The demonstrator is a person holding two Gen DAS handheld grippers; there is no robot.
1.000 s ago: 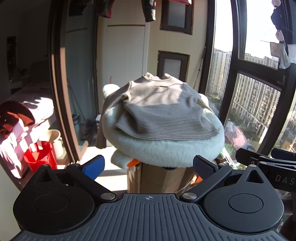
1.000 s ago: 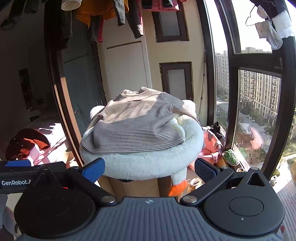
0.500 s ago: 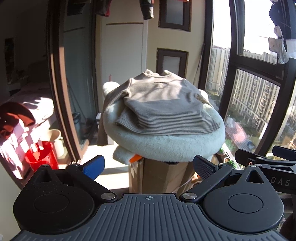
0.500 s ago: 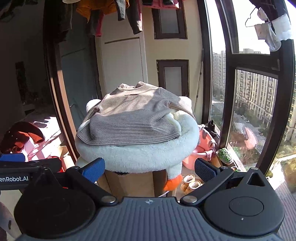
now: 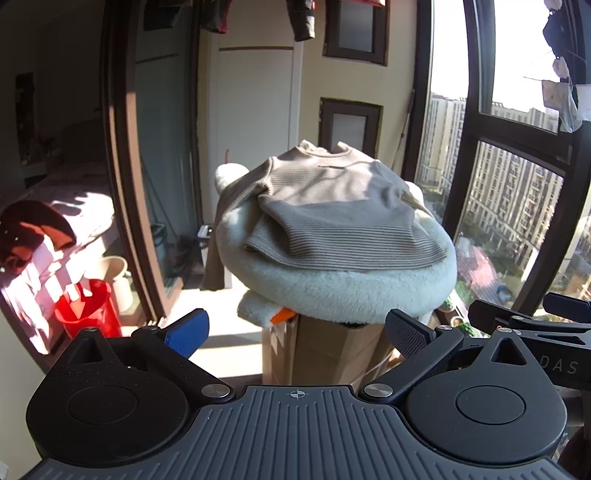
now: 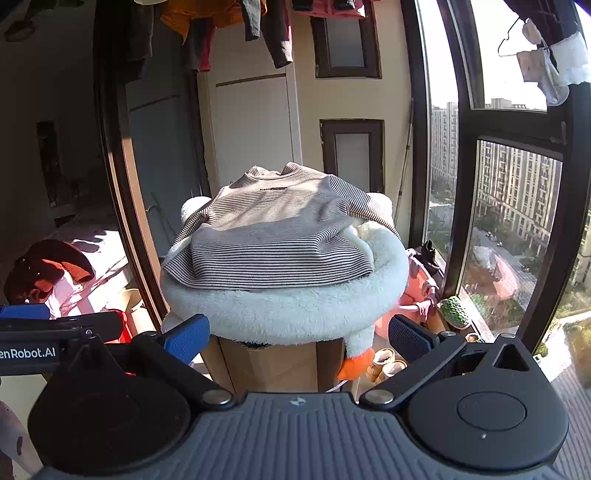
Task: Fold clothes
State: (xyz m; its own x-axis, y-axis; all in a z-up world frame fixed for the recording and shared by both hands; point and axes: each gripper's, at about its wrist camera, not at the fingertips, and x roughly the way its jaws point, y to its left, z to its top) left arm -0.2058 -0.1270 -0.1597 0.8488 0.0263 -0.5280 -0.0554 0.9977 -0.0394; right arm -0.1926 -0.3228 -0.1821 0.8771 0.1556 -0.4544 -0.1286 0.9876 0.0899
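Observation:
A striped sweater (image 5: 332, 218) (image 6: 273, 236) lies spread on a round fluffy white cushion (image 5: 343, 291) (image 6: 288, 310) that tops a cardboard box (image 5: 325, 350) (image 6: 269, 365). One sleeve hangs off the cushion's left side in the left wrist view. My left gripper (image 5: 297, 330) stands open, below and short of the cushion, holding nothing. The right gripper (image 6: 297, 332) is open too, its fingers level with the cushion's front rim and apart from the sweater.
A red bucket (image 5: 83, 310) and a bed with dark clothes (image 5: 33, 232) sit at the left. Tall windows (image 6: 509, 206) run along the right, and a potted plant (image 6: 454, 312) stands on the sill. Clothes hang overhead (image 6: 221, 22). The other gripper's body (image 5: 532, 328) is close at right.
Both grippers have drawn back and sunk a little, so the cushion and sweater sit higher and smaller in each view. The fingers stay open.

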